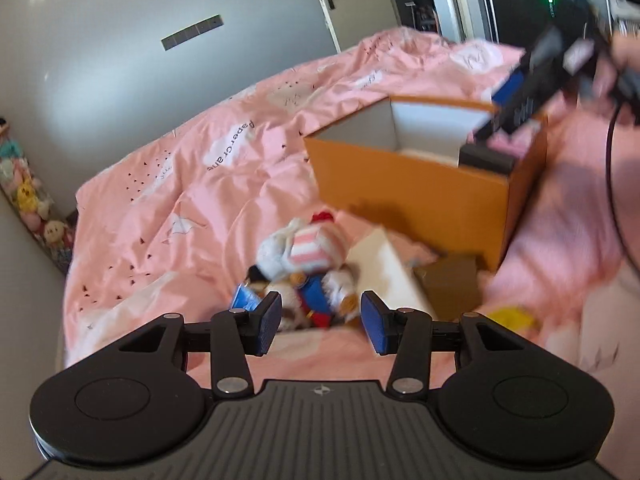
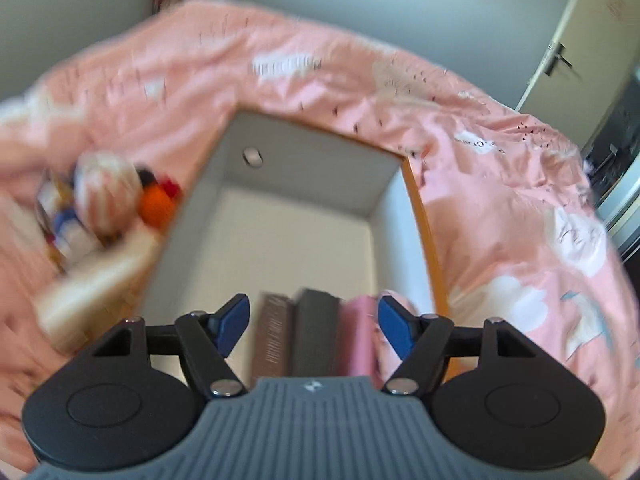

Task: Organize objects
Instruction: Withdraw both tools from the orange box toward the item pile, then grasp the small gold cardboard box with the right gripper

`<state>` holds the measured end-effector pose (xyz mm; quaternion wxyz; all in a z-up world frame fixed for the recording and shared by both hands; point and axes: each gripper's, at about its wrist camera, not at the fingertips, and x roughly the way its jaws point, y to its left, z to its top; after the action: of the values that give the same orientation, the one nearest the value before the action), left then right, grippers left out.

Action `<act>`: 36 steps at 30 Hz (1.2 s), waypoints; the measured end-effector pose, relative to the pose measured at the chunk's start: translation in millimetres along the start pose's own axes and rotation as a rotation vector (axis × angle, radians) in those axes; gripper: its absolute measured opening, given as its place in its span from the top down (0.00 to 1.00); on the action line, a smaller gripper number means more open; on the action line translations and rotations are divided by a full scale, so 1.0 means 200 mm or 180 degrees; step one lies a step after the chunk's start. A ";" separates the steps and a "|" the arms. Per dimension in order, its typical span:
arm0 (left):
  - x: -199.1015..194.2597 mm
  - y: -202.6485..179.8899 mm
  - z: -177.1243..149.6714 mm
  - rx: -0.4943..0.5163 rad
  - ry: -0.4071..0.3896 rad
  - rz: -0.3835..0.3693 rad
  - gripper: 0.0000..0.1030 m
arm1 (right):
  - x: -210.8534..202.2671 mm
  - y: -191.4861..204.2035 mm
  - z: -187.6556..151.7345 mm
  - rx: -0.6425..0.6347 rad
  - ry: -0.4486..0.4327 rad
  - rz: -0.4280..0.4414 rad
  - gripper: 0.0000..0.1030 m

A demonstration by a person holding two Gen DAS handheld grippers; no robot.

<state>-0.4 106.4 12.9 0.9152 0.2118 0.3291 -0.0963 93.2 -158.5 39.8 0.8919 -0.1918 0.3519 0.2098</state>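
Bed with orange box, loose toys beside it, both my grippers empty.

The pink quilt [image 1: 192,184] covers the bed. On it stands the orange box [image 1: 408,196], open at the top, white inside; three flat items [image 2: 316,332] — brown, dark grey, pink — stand side by side against its near wall. A heap of soft toys [image 1: 304,268] lies on the quilt just beside the box, next to a white carton [image 1: 384,268]. My right gripper [image 2: 312,324] hangs over the box, fingers spread, holding nothing. My left gripper [image 1: 318,320] is near the toys, fingers spread, empty.
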 end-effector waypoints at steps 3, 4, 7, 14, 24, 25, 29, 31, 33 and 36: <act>0.04 0.03 -0.06 -0.0097 0.0184 -0.0088 0.47 | -0.07 0.04 -0.02 0.0217 -0.0148 0.0336 0.30; 0.05 0.04 -0.07 -0.0134 0.0230 -0.0095 0.47 | -0.07 0.08 -0.01 0.0211 -0.0152 0.0421 0.30; 0.06 0.06 -0.06 -0.0098 0.0159 -0.0120 0.46 | -0.08 0.19 0.02 -0.0028 -0.0194 0.0647 0.30; 0.10 0.10 0.04 0.0000 0.0006 -0.0283 0.39 | -0.04 0.42 0.07 -0.0885 -0.0042 0.1240 0.36; 0.13 0.15 0.06 -0.0099 0.0010 -0.0408 0.36 | 0.28 0.71 0.11 -0.2211 0.0861 0.1527 0.43; 0.13 0.15 0.06 -0.0104 0.0016 -0.0416 0.36 | 0.30 0.73 0.12 -0.2323 0.0893 0.1495 0.44; 0.15 0.15 0.07 -0.0058 0.0070 -0.0476 0.35 | 0.39 0.80 0.13 -0.2559 0.1223 0.1526 0.44; 0.16 0.14 0.07 -0.0005 0.0090 -0.0479 0.35 | 0.42 0.84 0.11 -0.2753 0.1305 0.1464 0.44; 0.18 0.14 0.07 0.0026 0.0124 -0.0469 0.35 | 0.45 0.85 0.10 -0.2846 0.1403 0.1417 0.44; 0.20 0.14 0.07 0.0041 0.0164 -0.0498 0.35 | 0.49 0.86 0.10 -0.2869 0.1529 0.1393 0.44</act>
<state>46.7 123.7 6.3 0.8947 0.1937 0.3674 -0.1642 81.7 18.1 -48.8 0.5519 -0.5192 0.4524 0.4703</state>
